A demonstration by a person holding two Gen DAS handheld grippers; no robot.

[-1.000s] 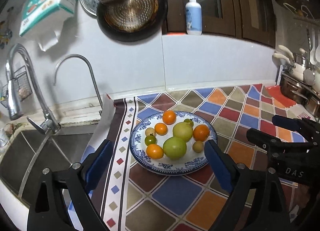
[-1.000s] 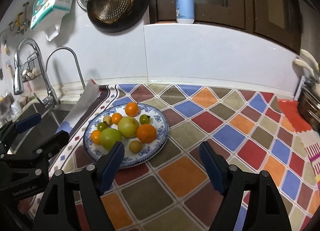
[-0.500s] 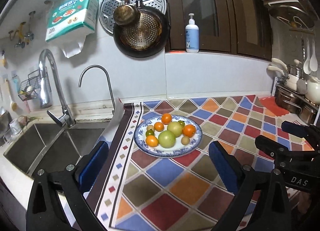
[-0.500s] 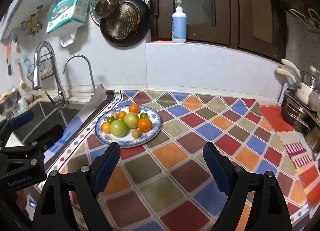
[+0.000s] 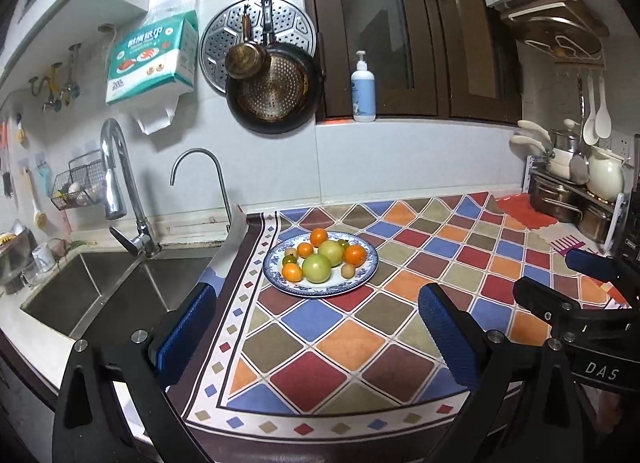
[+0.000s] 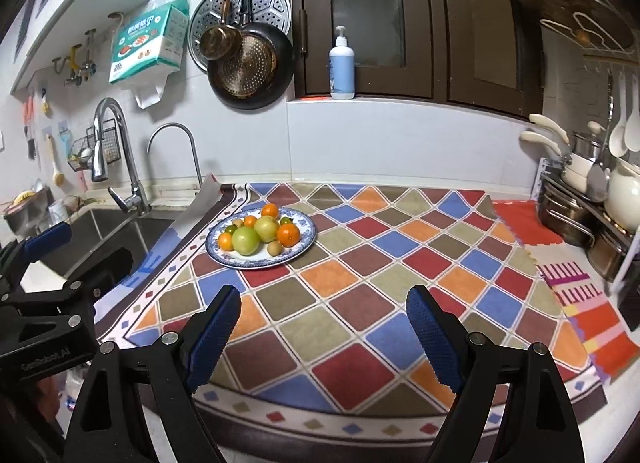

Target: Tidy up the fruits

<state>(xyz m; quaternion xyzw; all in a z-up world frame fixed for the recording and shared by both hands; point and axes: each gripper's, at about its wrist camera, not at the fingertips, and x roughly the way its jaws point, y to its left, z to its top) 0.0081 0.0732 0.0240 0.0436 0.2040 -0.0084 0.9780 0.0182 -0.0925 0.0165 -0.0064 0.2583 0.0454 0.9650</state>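
A blue-and-white plate [image 5: 366,273] [image 6: 304,241] sits on the colourful diamond-pattern mat [image 5: 400,303] [image 6: 380,263]. On it lie several fruits: two big green ones [image 5: 316,267] [image 6: 245,240], orange ones [image 5: 355,255] [image 6: 288,234] and a few small ones. My left gripper [image 5: 316,327] hangs open well short of the plate, nothing between its blue pads. My right gripper [image 6: 323,327] is open too, to the right of the plate and nearer me. Each gripper shows at the edge of the other's view.
A steel sink [image 5: 104,295] with two taps [image 5: 120,183] lies left of the mat. Pans [image 5: 276,91] and a tissue box hang on the wall; a pump bottle [image 5: 363,89] stands on the ledge. Pots and a kettle [image 5: 604,179] crowd the right end.
Both grippers have pulled back from the plate and risen a little, so the plate looks smaller and farther. Their jaws opened slightly wider. The fruits have not moved.
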